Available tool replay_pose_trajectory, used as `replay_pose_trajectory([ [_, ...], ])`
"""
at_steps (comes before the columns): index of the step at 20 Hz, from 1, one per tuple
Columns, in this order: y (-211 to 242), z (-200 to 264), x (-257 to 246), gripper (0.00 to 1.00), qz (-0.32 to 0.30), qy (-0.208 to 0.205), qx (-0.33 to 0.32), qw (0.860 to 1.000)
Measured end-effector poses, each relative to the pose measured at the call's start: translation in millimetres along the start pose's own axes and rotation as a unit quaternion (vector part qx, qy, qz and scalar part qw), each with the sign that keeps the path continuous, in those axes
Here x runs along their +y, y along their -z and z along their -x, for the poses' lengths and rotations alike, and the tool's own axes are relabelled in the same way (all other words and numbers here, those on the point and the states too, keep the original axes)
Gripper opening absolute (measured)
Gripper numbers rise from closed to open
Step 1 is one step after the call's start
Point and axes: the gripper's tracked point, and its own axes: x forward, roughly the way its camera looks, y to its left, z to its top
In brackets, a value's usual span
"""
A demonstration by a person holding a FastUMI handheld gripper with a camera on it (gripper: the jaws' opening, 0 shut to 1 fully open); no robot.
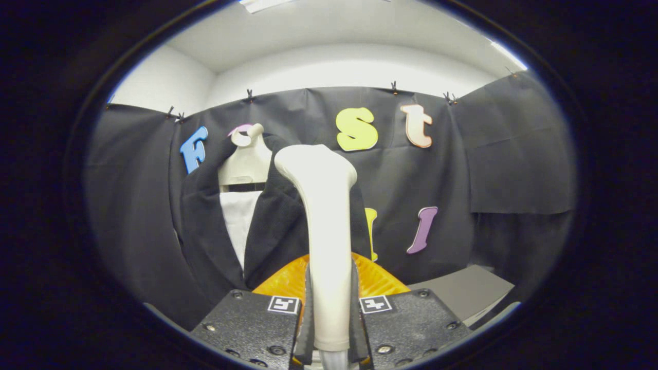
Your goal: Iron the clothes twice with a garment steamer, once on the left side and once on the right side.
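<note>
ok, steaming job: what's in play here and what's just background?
In play:
- garment steamer, clamped between the gripper fingers
- dark jacket on the mannequin, beyond the fingers
- white shirt under the jacket

Background:
- grey table, beside the fingers
- black cloth wall
- clips holding the cloth up

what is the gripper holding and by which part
The gripper is shut on the garment steamer, both fingers pressing the lower end of its pale handle, with the wider head rising beyond them toward the dark jacket.
</note>
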Motion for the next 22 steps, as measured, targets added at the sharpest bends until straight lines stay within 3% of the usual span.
replay_pose_trajectory([
  [9,6,-38,16,0.3,0.063,0.054,-0.018,0.996],
  [22,78,-7,23,0.3,0.104,0.049,0.022,0.993],
])
